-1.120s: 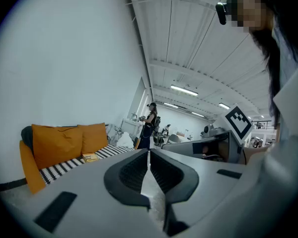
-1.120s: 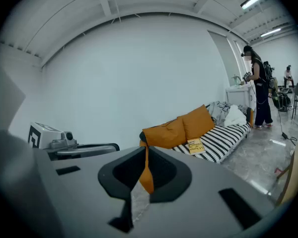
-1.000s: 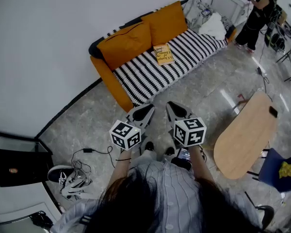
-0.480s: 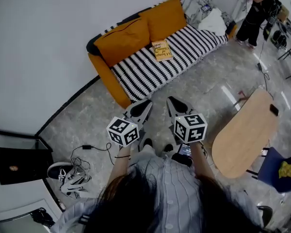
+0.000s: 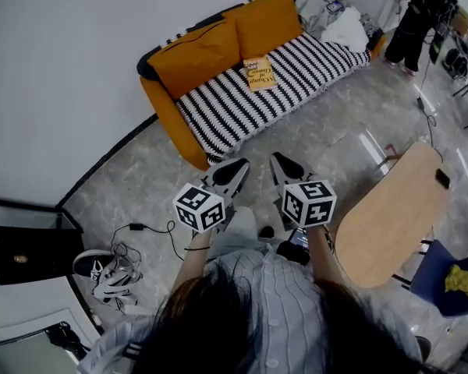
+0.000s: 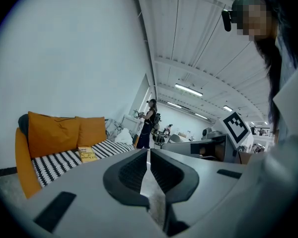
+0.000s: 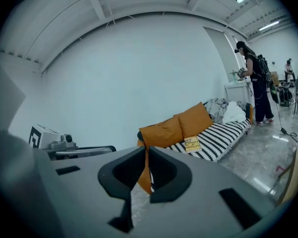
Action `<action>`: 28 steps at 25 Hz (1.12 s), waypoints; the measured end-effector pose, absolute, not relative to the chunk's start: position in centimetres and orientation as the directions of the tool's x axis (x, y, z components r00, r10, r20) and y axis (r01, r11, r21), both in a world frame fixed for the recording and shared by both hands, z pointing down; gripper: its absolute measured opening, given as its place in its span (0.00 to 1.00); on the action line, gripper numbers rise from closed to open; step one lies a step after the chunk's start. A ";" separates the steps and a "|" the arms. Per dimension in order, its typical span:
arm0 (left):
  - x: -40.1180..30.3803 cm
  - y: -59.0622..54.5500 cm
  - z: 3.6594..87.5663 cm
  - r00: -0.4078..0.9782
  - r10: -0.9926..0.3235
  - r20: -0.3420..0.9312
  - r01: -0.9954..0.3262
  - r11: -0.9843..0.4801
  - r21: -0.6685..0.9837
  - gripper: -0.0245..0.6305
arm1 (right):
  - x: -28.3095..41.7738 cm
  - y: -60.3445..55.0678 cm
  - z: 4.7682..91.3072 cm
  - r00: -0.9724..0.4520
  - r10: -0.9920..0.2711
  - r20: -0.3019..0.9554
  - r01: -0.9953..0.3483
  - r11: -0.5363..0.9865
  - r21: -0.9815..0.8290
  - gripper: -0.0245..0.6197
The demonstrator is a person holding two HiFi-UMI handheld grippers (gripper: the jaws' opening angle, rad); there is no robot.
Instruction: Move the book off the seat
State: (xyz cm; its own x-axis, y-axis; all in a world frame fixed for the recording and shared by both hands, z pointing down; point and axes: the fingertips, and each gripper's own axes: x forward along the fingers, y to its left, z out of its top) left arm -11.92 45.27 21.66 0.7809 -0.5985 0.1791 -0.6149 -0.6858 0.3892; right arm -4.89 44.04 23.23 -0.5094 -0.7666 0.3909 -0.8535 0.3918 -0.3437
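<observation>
Head view: the camera sits above the person's head, faces forward and steeply down, and takes the sofa [image 5: 242, 111] from well back and high up. Left gripper view: the camera rides on the left gripper [image 5: 235, 170], low, looking nearly level along the jaws; the sofa lies far off at frame left. Right gripper view: the camera rides on the right gripper [image 5: 285, 166], with the sofa ahead, right of centre. All three views share the sofa, its orange cushions [image 5: 199, 57] and a standing person [image 5: 417, 22] beyond the sofa's far end.

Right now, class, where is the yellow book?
In the head view the yellow book lies upper centre on the sofa's striped seat, just in front of the two orange cushions.
</observation>
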 end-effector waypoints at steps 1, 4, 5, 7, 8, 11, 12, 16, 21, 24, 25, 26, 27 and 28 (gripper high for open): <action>-11.8 45.0 21.6 0.780 -0.600 0.179 -0.616 -0.684 0.391 0.05 | -4.8 43.8 23.3 -0.511 -0.765 0.392 -0.852 0.392 -0.346 0.09; -12.1 43.9 21.1 0.768 -0.620 0.161 -0.624 -0.667 0.407 0.05 | -4.6 42.6 23.5 -0.522 -0.757 0.393 -0.845 0.399 -0.355 0.09; -12.3 43.4 21.0 0.763 -0.627 0.157 -0.627 -0.662 0.410 0.05 | -4.7 42.2 23.5 -0.526 -0.756 0.390 -0.843 0.400 -0.360 0.09; -12.6 42.3 21.0 0.758 -0.633 0.154 -0.632 -0.657 0.412 0.05 | -4.6 41.0 23.6 -0.527 -0.757 0.387 -0.841 0.397 -0.368 0.09; -12.8 41.6 21.2 0.757 -0.635 0.154 -0.633 -0.654 0.414 0.05 | -4.6 40.4 23.7 -0.525 -0.756 0.390 -0.842 0.395 -0.368 0.09; -13.5 39.1 22.3 0.755 -0.636 0.159 -0.633 -0.643 0.431 0.05 | -4.6 38.1 24.2 -0.514 -0.756 0.405 -0.850 0.386 -0.358 0.09; -13.6 38.0 22.6 0.757 -0.633 0.160 -0.630 -0.643 0.435 0.05 | -4.6 37.2 24.4 -0.508 -0.758 0.409 -0.854 0.380 -0.355 0.09; -14.0 32.8 23.6 0.777 -0.607 0.165 -0.609 -0.661 0.437 0.06 | -4.3 32.6 25.1 -0.470 -0.770 0.432 -0.875 0.341 -0.344 0.09; -16.0 25.4 23.3 0.802 -0.572 0.170 -0.581 -0.685 0.439 0.06 | -5.8 25.9 25.3 -0.429 -0.781 0.454 -0.893 0.290 -0.345 0.09; -17.7 20.9 23.2 0.811 -0.563 0.162 -0.568 -0.687 0.454 0.06 | -7.0 21.7 25.5 -0.408 -0.784 0.468 -0.901 0.265 -0.343 0.09; -18.2 19.5 23.2 0.813 -0.560 0.159 -0.563 -0.688 0.458 0.06 | -7.4 20.3 25.6 -0.402 -0.785 0.472 -0.904 0.257 -0.342 0.09; -18.8 18.3 23.3 0.816 -0.556 0.157 -0.558 -0.689 0.463 0.06 | -7.8 19.0 25.7 -0.396 -0.785 0.476 -0.906 0.249 -0.342 0.09; -19.3 17.1 23.4 0.819 -0.552 0.156 -0.553 -0.690 0.467 0.06 | -8.2 17.8 25.9 -0.390 -0.786 0.479 -0.908 0.241 -0.343 0.09; -19.8 16.0 23.6 0.822 -0.548 0.156 -0.549 -0.691 0.470 0.06 | -8.6 16.7 26.0 -0.384 -0.788 0.482 -0.910 0.233 -0.343 0.09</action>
